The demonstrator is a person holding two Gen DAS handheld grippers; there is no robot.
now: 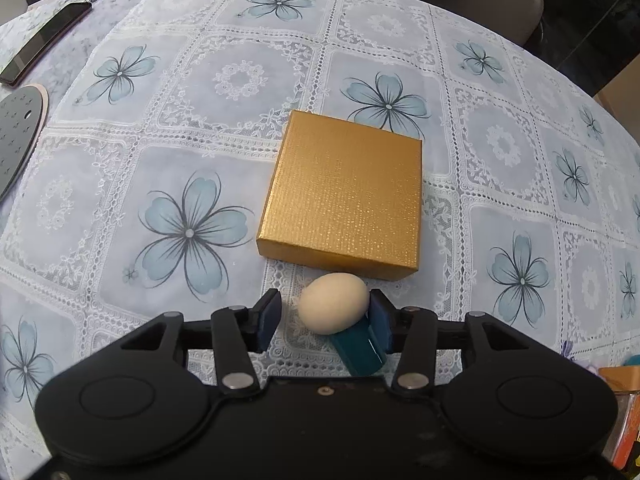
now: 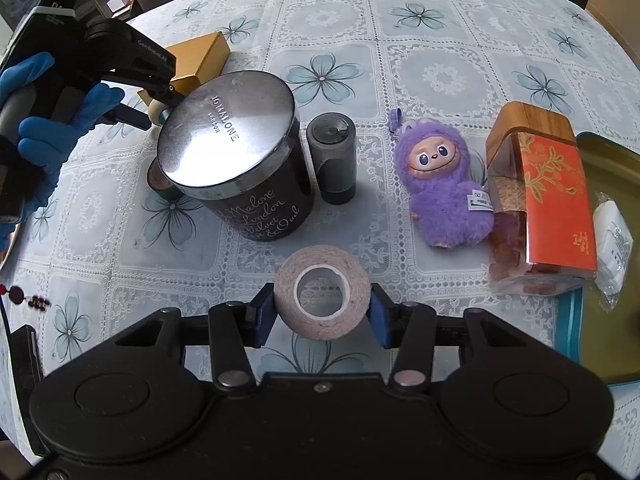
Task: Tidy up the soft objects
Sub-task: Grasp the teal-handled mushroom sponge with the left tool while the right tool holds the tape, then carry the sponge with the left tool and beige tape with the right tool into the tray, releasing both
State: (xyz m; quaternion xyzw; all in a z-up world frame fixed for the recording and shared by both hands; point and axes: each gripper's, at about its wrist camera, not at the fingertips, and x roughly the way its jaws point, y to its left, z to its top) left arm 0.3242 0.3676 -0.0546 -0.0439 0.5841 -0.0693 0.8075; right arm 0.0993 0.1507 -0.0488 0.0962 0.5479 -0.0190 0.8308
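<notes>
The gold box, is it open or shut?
Shut. The gold box lies flat on the tablecloth with its lid fully on.

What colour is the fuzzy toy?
The fuzzy plush toy is purple, clearest in the right wrist view.

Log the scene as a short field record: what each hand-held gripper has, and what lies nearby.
left hand-held gripper: open around the egg; the left pad is clear of it
egg: sits on a teal holder, just in front of the gold box
right hand-held gripper: shut on the tape roll
beyond the tape: black candle jar, small dark cylinder, purple plush toy
surface: floral tablecloth
</notes>
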